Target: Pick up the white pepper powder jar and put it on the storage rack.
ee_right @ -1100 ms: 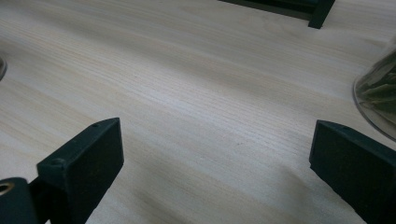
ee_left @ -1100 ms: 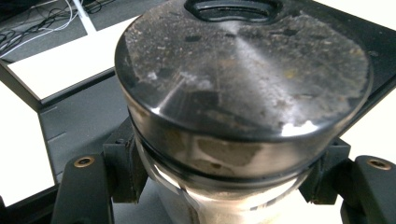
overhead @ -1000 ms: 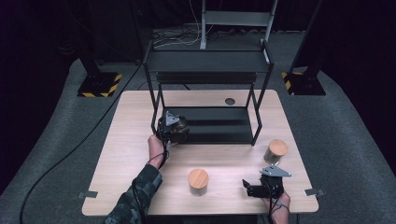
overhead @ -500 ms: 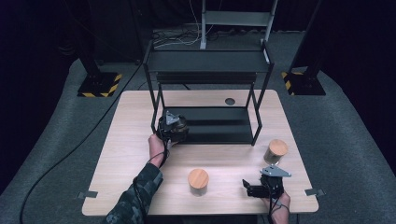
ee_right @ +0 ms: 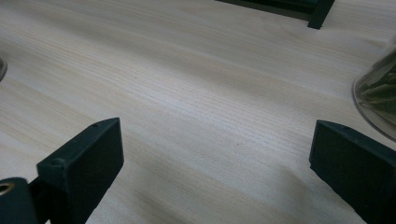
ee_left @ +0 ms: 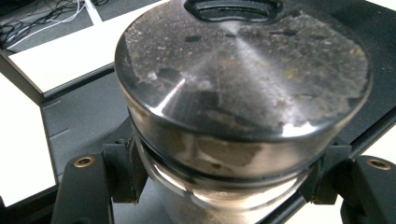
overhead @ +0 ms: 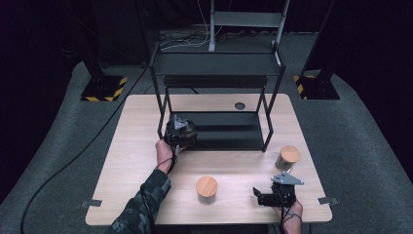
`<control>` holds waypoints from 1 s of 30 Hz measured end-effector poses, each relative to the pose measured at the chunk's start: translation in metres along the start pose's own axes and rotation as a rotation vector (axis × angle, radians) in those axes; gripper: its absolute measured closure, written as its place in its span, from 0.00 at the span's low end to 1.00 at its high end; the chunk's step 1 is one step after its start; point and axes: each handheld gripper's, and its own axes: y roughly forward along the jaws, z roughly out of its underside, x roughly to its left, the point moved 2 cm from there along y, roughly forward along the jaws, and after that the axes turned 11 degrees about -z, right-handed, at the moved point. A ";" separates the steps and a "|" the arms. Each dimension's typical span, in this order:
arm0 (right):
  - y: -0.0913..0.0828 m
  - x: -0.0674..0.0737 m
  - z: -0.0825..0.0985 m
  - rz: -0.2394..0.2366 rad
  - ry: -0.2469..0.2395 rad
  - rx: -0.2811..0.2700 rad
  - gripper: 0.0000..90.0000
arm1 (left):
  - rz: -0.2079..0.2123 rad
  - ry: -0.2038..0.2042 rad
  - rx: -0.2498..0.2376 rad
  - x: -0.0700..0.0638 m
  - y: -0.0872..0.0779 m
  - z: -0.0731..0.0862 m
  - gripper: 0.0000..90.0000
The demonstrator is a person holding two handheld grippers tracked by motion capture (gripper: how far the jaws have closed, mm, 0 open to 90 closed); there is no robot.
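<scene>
My left gripper (overhead: 179, 132) is shut on a glass jar with a worn metal lid (ee_left: 243, 79), its jaws clamped on the jar's sides just under the lid. It holds the jar over the left end of the black rack's bottom shelf (overhead: 229, 131). Near the table's front right edge my right gripper (overhead: 264, 198) stands open, and its view has bare wood between the wide-set jaws (ee_right: 215, 154). A wooden-lidded jar (overhead: 206, 189) stands left of it, and a second one (overhead: 287, 157) stands just behind it, also at the right edge of the right gripper view (ee_right: 378, 93).
A black two-level metal rack (overhead: 216, 63) takes up the back middle of the wooden table (overhead: 131, 146). A dark round hole (overhead: 239, 105) sits in the tabletop behind the rack. Cables lie on the floor beyond.
</scene>
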 end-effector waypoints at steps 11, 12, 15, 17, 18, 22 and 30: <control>0.000 0.000 0.000 -0.001 0.000 0.001 0.02 | 0.007 -0.021 0.006 0.001 0.004 0.003 0.34; 0.000 0.000 0.000 -0.001 0.000 0.000 0.02 | 0.010 -0.027 0.005 0.001 0.005 0.003 0.34; 0.000 0.000 0.000 -0.001 -0.001 0.001 0.02 | 0.014 -0.049 0.000 0.003 0.006 0.005 0.33; 0.000 0.000 0.000 -0.001 -0.002 0.001 0.02 | 0.014 -0.051 -0.007 0.003 0.006 0.006 0.33; 0.000 0.000 0.000 -0.001 0.000 0.002 0.02 | 0.014 -0.051 -0.008 0.003 0.006 0.006 0.33; 0.000 0.000 0.000 -0.001 -0.003 0.004 0.02 | 0.013 -0.057 -0.017 0.003 0.008 0.006 0.33; 0.001 0.000 0.000 -0.001 -0.005 0.010 0.02 | 0.005 -0.064 -0.021 0.003 0.011 0.005 0.33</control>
